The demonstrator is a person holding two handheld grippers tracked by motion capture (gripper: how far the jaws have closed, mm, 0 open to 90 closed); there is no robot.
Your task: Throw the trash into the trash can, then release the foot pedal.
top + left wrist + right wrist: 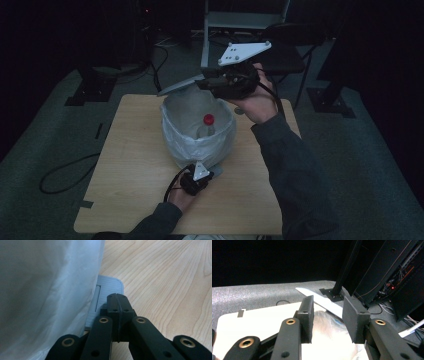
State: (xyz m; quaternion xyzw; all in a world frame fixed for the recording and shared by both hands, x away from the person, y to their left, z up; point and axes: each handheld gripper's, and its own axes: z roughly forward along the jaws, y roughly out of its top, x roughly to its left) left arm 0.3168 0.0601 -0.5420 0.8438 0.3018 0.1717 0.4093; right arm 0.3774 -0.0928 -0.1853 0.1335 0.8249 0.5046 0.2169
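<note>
A small bin lined with a white plastic bag point(192, 142) stands near the middle of the wooden bench point(125, 170), and a clear bottle with a red cap point(207, 125) sits upright inside it. The left gripper point(116, 298), jaws pressed together with nothing between them, rests low at the bin's near side over the grey pedal point(108, 288) at its foot. The right gripper point(328, 315) hangs above the bin's far rim with its jaws apart, just by the raised grey lid point(180, 86).
</note>
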